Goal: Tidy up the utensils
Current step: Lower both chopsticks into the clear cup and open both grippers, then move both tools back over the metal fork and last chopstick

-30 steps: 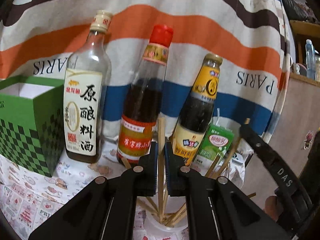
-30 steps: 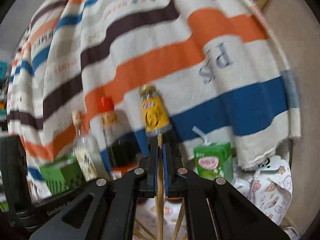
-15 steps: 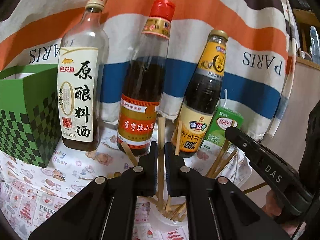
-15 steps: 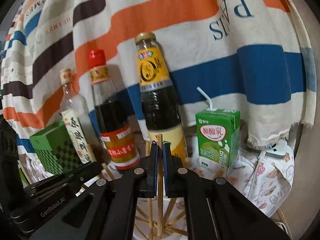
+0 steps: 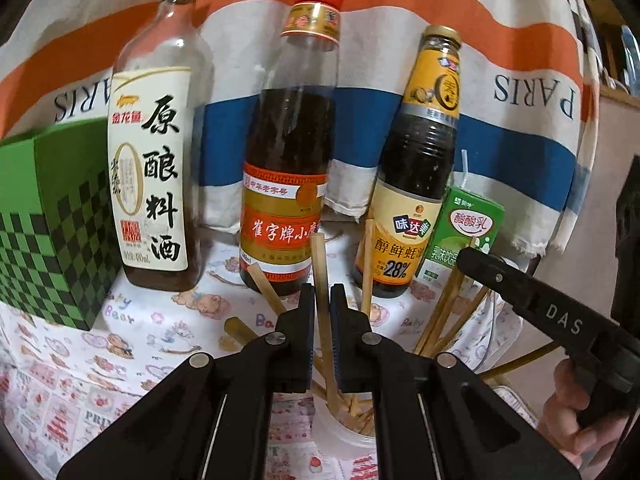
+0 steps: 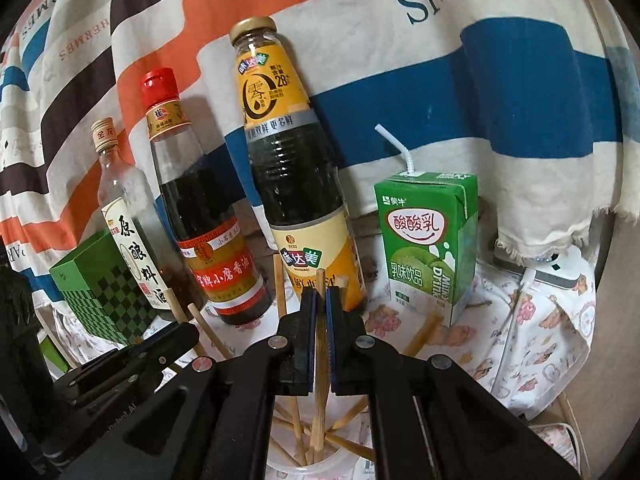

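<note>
Both grippers pinch 1 chopstick each: left gripper [image 5: 322,300] w/ left chopstick [image 5: 320,264], right gripper [image 6: 320,304] w/ right chopstick [image 6: 321,332]. Sticks stand near-vertical, tips over the clear cup [image 6: 344,458] at frame bottom (other sticks already inside); next move looks straight down.

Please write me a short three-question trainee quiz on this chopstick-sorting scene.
1. True or false: the left gripper is shut on a chopstick.
2. Which bottle has the red cap: A, the middle bottle, or B, the cooking wine bottle?
3. What sticks out of the green drink carton?

Key: 1 true; 2 A; 3 a white straw.
</note>
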Tool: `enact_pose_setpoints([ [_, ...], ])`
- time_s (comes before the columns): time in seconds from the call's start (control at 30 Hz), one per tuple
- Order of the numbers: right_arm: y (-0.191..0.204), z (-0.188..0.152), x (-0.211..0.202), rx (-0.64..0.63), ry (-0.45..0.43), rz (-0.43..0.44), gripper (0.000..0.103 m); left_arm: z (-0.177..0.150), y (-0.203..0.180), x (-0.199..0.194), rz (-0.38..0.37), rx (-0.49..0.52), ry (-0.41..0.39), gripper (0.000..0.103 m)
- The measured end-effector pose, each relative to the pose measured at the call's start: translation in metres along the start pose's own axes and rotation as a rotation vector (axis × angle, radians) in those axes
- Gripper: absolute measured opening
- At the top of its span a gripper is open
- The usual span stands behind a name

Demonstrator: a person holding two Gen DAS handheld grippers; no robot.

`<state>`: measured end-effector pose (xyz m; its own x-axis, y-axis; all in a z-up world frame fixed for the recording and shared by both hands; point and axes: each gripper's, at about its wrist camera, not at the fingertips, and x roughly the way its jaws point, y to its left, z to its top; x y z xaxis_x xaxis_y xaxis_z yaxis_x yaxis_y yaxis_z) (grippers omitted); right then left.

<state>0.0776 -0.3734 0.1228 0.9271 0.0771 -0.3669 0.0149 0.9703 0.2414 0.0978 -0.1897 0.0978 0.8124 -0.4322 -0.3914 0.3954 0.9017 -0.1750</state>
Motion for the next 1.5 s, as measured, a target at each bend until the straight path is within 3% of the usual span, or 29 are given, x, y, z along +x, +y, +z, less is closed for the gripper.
enact_pose_setpoints([
  [0.23, -0.003, 0.002, -0.001, 0.025, 0.020, 0.002, 0.006, 0.002, 0.000, -0.003, 0.017, 0.019, -0.015, 0.009],
  [0.3, -0.004, 0.004, -0.006, 0.039, 0.011, 0.024, 0.006, 0.004, 0.002, -0.008, 0.019, 0.025, -0.020, 0.026],
  [0.33, -0.005, 0.005, -0.009, 0.044, 0.010, 0.036, 0.006, 0.006, 0.004, -0.010, 0.006, 0.021, -0.013, 0.040],
  [0.37, -0.005, 0.006, -0.012, 0.047, 0.007, 0.042, 0.008, 0.007, 0.007, -0.012, -0.008, 0.009, -0.008, 0.043],
  [0.5, 0.000, 0.010, -0.025, 0.045, -0.019, 0.061, 0.015, 0.017, 0.017, -0.032, 0.021, 0.009, -0.051, 0.044],
  [0.7, 0.011, 0.012, -0.036, 0.017, -0.031, 0.100, 0.023, 0.026, 0.036, -0.070, 0.109, 0.044, -0.135, 0.062],
  [0.77, 0.018, 0.012, -0.038, 0.003, -0.041, 0.120, 0.024, 0.027, 0.042, -0.075, 0.155, 0.054, -0.119, 0.070],
  [0.83, 0.023, 0.010, -0.039, -0.014, -0.057, 0.155, 0.029, 0.027, 0.050, -0.078, 0.183, 0.060, -0.080, 0.070],
  [0.9, 0.030, 0.009, -0.036, -0.026, -0.028, 0.127, 0.031, 0.025, 0.056, -0.082, 0.212, 0.066, -0.061, 0.071],
  [1.0, 0.043, 0.008, -0.044, -0.043, -0.001, 0.079, 0.031, 0.020, 0.067, -0.094, 0.226, 0.055, -0.058, 0.080],
  [1.1, 0.060, 0.007, -0.058, -0.061, 0.003, 0.121, 0.031, 0.015, 0.075, -0.107, 0.255, 0.065, -0.064, 0.086],
  [1.2, 0.082, -0.002, -0.071, -0.137, 0.009, 0.107, 0.032, 0.009, 0.081, -0.123, 0.307, 0.065, -0.090, 0.092],
  [1.33, 0.094, -0.032, -0.070, -0.126, 0.053, 0.107, 0.034, -0.009, 0.094, -0.140, 0.300, 0.047, -0.112, 0.101],
  [1.5, 0.096, -0.074, -0.054, -0.087, 0.165, 0.110, 0.034, -0.038, 0.105, -0.152, 0.286, 0.046, -0.107, 0.102],
])
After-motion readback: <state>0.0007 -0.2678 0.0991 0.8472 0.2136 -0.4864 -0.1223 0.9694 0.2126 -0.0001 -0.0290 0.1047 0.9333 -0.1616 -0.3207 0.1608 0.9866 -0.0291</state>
